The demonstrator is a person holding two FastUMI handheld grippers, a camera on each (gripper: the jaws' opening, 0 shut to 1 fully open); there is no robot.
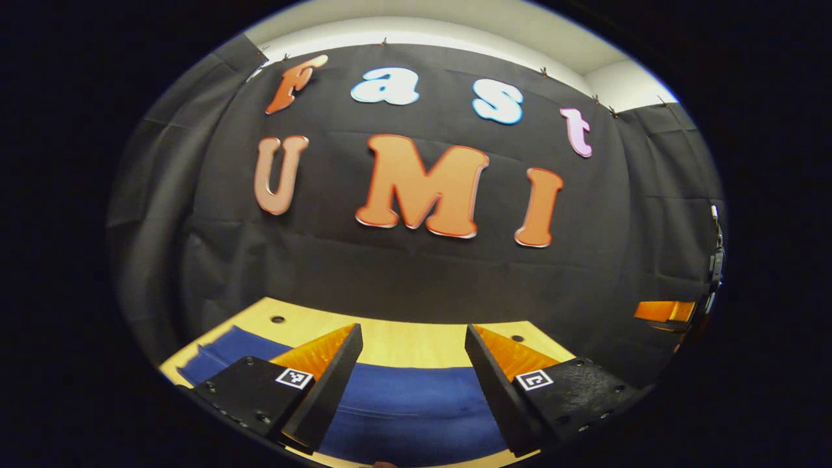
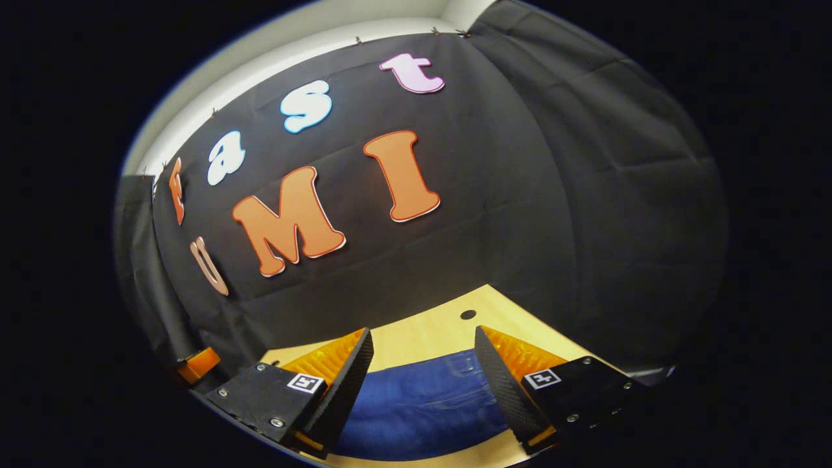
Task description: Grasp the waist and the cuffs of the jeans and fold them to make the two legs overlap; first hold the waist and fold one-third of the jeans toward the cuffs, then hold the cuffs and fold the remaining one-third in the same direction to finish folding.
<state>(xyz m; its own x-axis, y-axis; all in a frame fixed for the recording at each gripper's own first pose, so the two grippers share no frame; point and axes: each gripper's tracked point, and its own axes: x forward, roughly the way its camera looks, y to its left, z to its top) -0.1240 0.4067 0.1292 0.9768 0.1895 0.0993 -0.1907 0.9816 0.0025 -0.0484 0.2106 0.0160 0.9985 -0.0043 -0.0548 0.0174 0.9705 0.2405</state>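
Here both the left hand-held gripper and the right hand-held gripper hover released above the jeans, spread flat on the bench, probably ready for the grasp.

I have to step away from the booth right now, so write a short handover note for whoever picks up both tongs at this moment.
Left tongs: open, holding nothing, above the jeans.
Right tongs: open, holding nothing, also raised over the jeans.
Jeans: lying flat on the wooden table; a pocket shows between the fingers in the right gripper view. How many folds are in cannot be judged from here.
Done: nothing gripped at present.
Left: check the fold stage, then grip the waist or cuffs and go on folding in thirds.
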